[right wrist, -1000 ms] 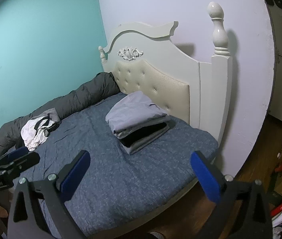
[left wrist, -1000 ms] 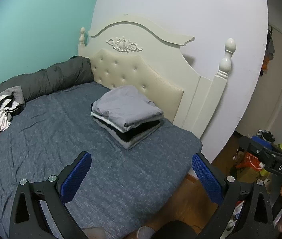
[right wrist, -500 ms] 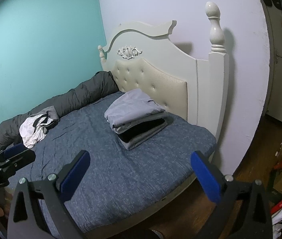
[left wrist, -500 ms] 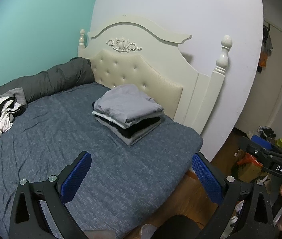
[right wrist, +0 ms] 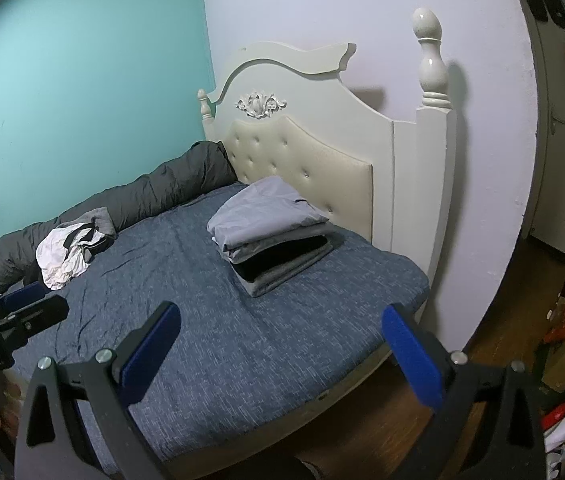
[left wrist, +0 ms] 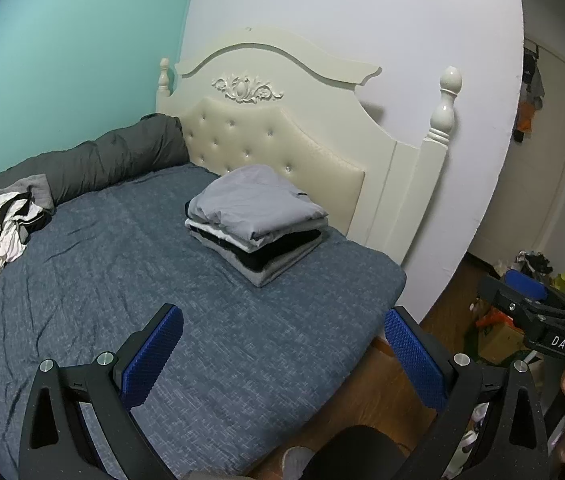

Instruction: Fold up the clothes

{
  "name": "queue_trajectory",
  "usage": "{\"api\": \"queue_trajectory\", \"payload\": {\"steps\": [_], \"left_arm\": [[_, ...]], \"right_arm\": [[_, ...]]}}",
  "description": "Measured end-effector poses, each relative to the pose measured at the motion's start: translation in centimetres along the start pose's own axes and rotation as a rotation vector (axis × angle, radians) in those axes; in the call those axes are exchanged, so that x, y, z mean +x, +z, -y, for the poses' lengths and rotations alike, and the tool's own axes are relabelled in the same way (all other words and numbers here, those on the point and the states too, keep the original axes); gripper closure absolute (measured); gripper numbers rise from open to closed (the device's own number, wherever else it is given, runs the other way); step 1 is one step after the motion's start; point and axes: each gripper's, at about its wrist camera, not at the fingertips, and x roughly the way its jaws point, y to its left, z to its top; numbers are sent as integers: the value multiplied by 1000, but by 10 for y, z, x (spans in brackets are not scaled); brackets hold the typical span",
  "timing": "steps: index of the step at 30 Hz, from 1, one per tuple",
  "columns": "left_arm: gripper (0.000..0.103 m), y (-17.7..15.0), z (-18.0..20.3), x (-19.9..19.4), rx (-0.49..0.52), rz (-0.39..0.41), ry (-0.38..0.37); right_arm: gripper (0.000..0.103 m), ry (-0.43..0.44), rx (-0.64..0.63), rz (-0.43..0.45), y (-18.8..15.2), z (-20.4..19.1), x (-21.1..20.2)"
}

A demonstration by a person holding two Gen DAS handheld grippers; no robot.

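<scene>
Seen from the left wrist, a stack of folded clothes [left wrist: 257, 224] lies on the blue-grey bed [left wrist: 82, 320] just in front of the cream headboard [left wrist: 282, 136], its long axis running from upper left to lower right, the folded edges facing the camera. The left gripper [left wrist: 282, 354] hangs with its blue pads wide apart and nothing between them, the stack well beyond its tips and a little left of centre. A crumpled white and black garment [left wrist: 0, 234] sits at the far left beside a rolled grey duvet [left wrist: 94, 160]. From the right wrist, the same stack [right wrist: 270, 232] angles from upper left to lower right, ahead of and between the fingers of the right gripper [right wrist: 280, 354], whose jaws are likewise spread wide and empty above the near edge of the bed [right wrist: 222, 360]. The unfolded garment [right wrist: 68, 254] lies far left.
</scene>
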Motion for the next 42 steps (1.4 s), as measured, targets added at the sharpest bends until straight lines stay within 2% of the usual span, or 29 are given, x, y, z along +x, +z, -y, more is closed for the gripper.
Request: {"api": "queue_trajectory", "payload": {"steps": [42], "left_arm": [[0,-9,-1,-3,-10,6,12]], "right_arm": [[0,6,-13,-13,-13,-10,-1]]}}
